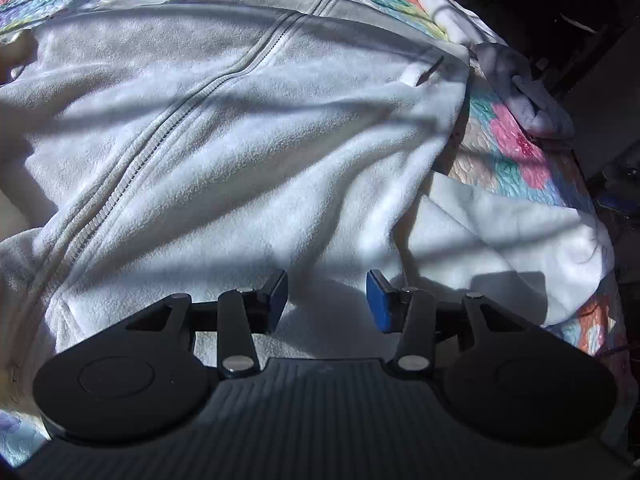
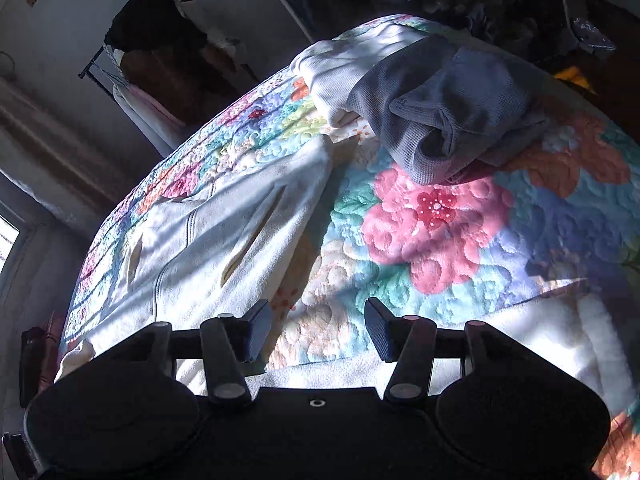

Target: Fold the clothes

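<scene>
A white fleece zip jacket (image 1: 224, 152) lies spread front-up on a floral quilt (image 1: 516, 160), its zipper (image 1: 168, 132) running diagonally. One sleeve (image 1: 500, 232) lies to the right of the body. My left gripper (image 1: 327, 300) hovers just above the jacket's near part, its blue pads apart with nothing between them. In the right wrist view the same jacket (image 2: 208, 240) lies to the left. My right gripper (image 2: 318, 330) stands open over the bare quilt (image 2: 440, 240), with white fleece (image 2: 540, 332) below and to its right.
A grey waffle-knit garment (image 2: 452, 112) and a white one (image 2: 336, 76) lie at the quilt's far end; the grey one (image 1: 516, 80) also shows in the left wrist view. A clothes rack (image 2: 160, 40) stands beyond the bed's far left. Dark floor lies off the bed's right edge.
</scene>
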Tool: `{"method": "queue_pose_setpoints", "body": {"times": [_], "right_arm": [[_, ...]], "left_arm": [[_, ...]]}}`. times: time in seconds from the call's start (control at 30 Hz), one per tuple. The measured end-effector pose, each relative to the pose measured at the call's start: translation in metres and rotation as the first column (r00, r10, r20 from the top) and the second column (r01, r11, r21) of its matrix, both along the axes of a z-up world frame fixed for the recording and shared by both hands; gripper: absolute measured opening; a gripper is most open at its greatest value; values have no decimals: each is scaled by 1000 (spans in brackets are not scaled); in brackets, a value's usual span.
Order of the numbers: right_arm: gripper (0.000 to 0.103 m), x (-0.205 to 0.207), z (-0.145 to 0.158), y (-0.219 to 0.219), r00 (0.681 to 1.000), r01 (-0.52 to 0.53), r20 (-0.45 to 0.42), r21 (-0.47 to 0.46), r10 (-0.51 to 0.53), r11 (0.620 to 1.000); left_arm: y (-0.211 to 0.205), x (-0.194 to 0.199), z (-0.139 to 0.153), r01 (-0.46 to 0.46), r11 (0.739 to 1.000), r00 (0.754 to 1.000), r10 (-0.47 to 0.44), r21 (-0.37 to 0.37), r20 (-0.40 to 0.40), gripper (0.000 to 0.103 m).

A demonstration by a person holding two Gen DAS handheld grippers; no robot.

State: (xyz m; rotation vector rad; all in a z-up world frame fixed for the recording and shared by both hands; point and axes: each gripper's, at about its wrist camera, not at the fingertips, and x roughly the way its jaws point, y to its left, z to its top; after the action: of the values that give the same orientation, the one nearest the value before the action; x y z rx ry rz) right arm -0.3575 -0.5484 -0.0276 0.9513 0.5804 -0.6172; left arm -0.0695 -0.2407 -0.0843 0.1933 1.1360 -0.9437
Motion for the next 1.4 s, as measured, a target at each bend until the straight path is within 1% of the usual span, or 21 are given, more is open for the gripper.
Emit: {"method": "queue_pose_setpoints", "body": {"times": [0.03, 0.13, 0.23, 0.33, 0.4, 0.43, 0.53, 0.6, 0.7, 0.8, 0.83, 0.87, 0.93, 0.97, 1.0, 1.03, 1.1, 1.23, 1.3, 1.37, 1.4], "right_arm": [[57, -20, 2, 10, 1000, 13, 11, 33, -13, 999], [57, -71, 11, 41, 999, 40, 25, 61, -42, 997], [58, -110, 14, 64, 996, 87, -14, 60, -86, 994], [59, -137, 5, 77, 992, 118, -66, 97, -112, 988], [59, -152, -6, 82, 985, 149, -100, 99, -139, 984], [60, -157, -12, 83, 983, 163, -97, 85, -155, 983], [61, -170, -44, 75, 970, 240, -39, 56, -238, 969], [61, -171, -64, 69, 953, 300, 17, 39, -301, 953], [61, -161, -87, 56, 942, 329, 58, 43, -331, 943], [63, -145, -106, 42, 944, 327, 52, 0, -327, 945], [64, -140, -113, 38, 945, 325, 47, -19, -323, 946], [64, -136, -118, 34, 946, 324, 38, -50, -322, 945], [62, -131, -121, 29, 941, 337, 63, -125, -332, 933], [32, -129, -120, 27, 949, 314, 86, -160, -303, 936], [10, -125, -112, 27, 963, 268, 90, -206, -254, 941], [10, -121, -101, 30, 975, 223, 83, -266, -208, 938], [9, -122, -74, 40, 984, 179, 88, -384, -157, 906], [9, -159, -10, 57, 963, 266, 160, -464, -216, 845], [9, -173, 8, 64, 963, 269, 123, -518, -241, 812], [8, -187, 20, 71, 963, 253, 66, -562, -263, 787], [8, -191, 17, 72, 962, 240, 31, -572, -271, 784]], "left_arm": [[4, -6, 1, 19, 1000, 1000, -19, 4, 3, 44], [22, -24, 8, 62, 998, 998, -62, 12, -3, 45], [35, -38, 15, 74, 997, 997, -74, 8, -14, 52], [48, -53, 17, 68, 998, 997, -68, 15, -42, 54], [53, -61, 16, 72, 997, 997, -72, 4, -38, 63], [54, -64, 11, 61, 998, 997, -60, 5, -48, 66], [51, -63, -9, 10, 1000, 996, -10, -5, -89, 66], [46, -59, -21, -29, 999, 995, 31, 21, -90, 66], [42, -54, -32, -70, 997, 992, 72, 28, -103, 69], [37, -52, -36, -119, 993, 989, 120, 23, -88, 69], [35, -52, -36, -129, 992, 989, 130, 9, -70, 68], [34, -53, -36, -132, 991, 990, 131, -7, -52, 55], [32, -55, -33, -101, 995, 994, 100, -21, -41, 14], [32, -58, -28, -94, 995, 996, 94, -22, -7, 14], [33, -60, -23, -88, 996, 996, 88, -22, 26, 14], [34, -62, -17, -83, 996, 995, 84, -23, 56, 14], [40, -63, -5, -94, 995, 993, 96, -39, 63, 14], [54, -66, 19, -101, 989, 995, 104, -109, 15, 14], [59, -69, 22, -90, 987, 996, 86, -134, -38, 15], [57, -72, 9, -82, 990, 991, 68, -118, -114, 15], [53, -74, 0, -76, 993, 990, 66, -84, -121, 15]]}}
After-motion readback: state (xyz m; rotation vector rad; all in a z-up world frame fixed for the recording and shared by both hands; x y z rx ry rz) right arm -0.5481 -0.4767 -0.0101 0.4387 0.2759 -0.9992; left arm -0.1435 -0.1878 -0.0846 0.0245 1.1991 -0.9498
